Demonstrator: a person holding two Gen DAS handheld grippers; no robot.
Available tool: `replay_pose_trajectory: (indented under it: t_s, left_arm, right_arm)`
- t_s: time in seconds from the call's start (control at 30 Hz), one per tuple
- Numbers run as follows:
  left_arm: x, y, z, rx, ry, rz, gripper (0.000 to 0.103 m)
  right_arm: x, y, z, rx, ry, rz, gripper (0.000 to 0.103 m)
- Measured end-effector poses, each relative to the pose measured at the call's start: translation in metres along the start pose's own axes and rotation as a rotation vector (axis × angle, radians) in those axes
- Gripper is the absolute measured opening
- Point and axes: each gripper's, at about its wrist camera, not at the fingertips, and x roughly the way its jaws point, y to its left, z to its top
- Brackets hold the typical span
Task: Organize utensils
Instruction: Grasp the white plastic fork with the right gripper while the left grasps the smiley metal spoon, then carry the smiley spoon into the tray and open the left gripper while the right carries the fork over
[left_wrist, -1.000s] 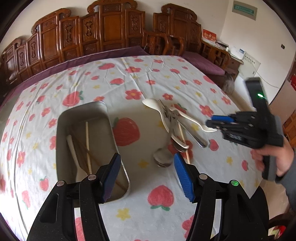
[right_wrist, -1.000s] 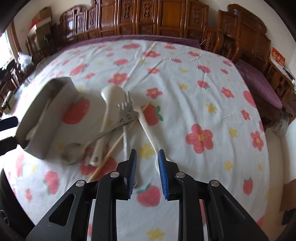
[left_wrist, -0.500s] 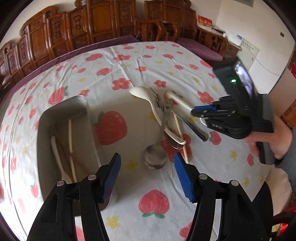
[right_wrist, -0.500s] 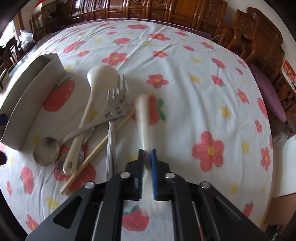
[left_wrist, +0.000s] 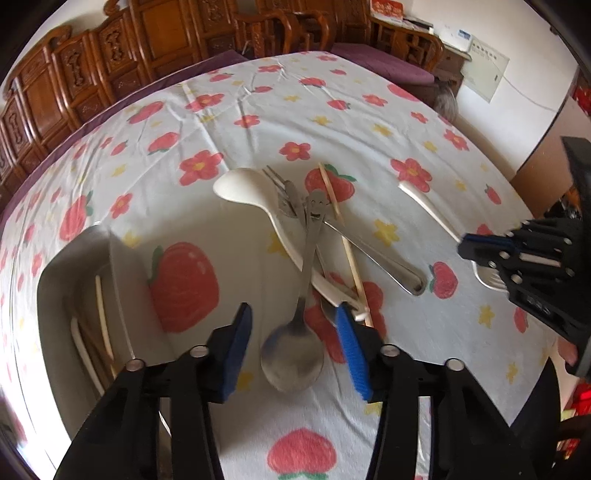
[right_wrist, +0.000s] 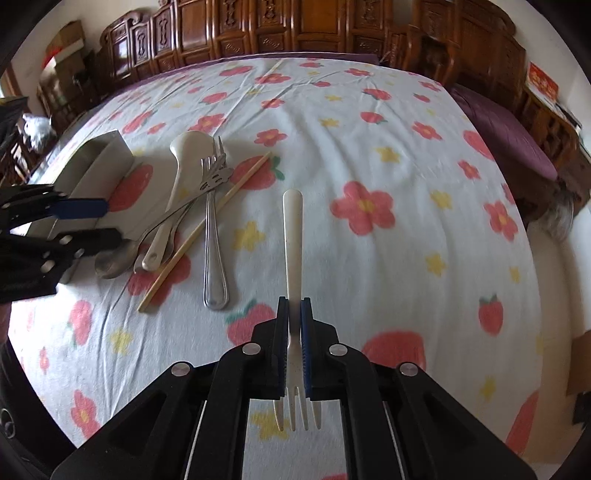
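Note:
My right gripper (right_wrist: 294, 317) is shut on a white plastic fork (right_wrist: 293, 236), handle pointing forward, tines back toward the camera, lifted above the cloth. It also shows in the left wrist view (left_wrist: 428, 206). My left gripper (left_wrist: 293, 332) is open, its fingers on either side of the bowl of a metal spoon (left_wrist: 293, 354). The spoon lies in a pile with a white ladle (left_wrist: 251, 192), metal forks (left_wrist: 284, 192) and a chopstick (left_wrist: 343, 236). A metal tray (left_wrist: 122, 280) at the left holds chopsticks and a white utensil.
The table has a white cloth with strawberries and flowers (right_wrist: 369, 206). Carved wooden chairs (right_wrist: 280, 26) line the far side. The right gripper (left_wrist: 480, 247) is at the right of the left wrist view. The table edge falls off at the right.
My right gripper has closed on the white fork and lifted it away from the pile to the right. My left gripper has moved right, from the tray to over the metal spoon's bowl.

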Motion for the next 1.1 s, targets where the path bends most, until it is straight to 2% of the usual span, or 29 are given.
replay_pose_trajectory:
  t_s: [0.23, 0.43, 0.67, 0.73, 0.8, 0.97, 1.1]
  left_arm:
    - [0.026, -0.002, 0.007, 0.031, 0.083, 0.002, 0.025]
    - [0.037, -0.002, 0.008, 0.029, 0.112, -0.003, 0.024]
    - [0.041, -0.003, 0.015, 0.032, 0.107, 0.004, 0.024]
    - [0.041, -0.003, 0.015, 0.032, 0.101, -0.005, 0.019]
    - [0.04, -0.002, 0.015, 0.031, 0.097, -0.013, 0.006]
    - [0.036, 0.003, 0.012, 0.004, 0.107, -0.029, 0.005]
    - [0.021, 0.005, 0.009, -0.012, 0.073, -0.025, 0.005]
  right_arm:
    - [-0.01, -0.001, -0.011, 0.04, -0.02, 0.03, 0.007]
    - [-0.021, 0.002, -0.019, 0.045, -0.036, 0.047, 0.007]
    - [-0.028, 0.006, -0.022, 0.042, -0.044, 0.055, 0.007]
    - [-0.028, 0.008, -0.023, 0.042, -0.041, 0.059, 0.007]
    - [-0.027, 0.01, -0.025, 0.042, -0.038, 0.061, 0.007]
    - [-0.028, 0.016, -0.029, 0.042, -0.034, 0.067, 0.007]
    - [-0.033, 0.021, -0.029, 0.046, -0.043, 0.071, 0.007]
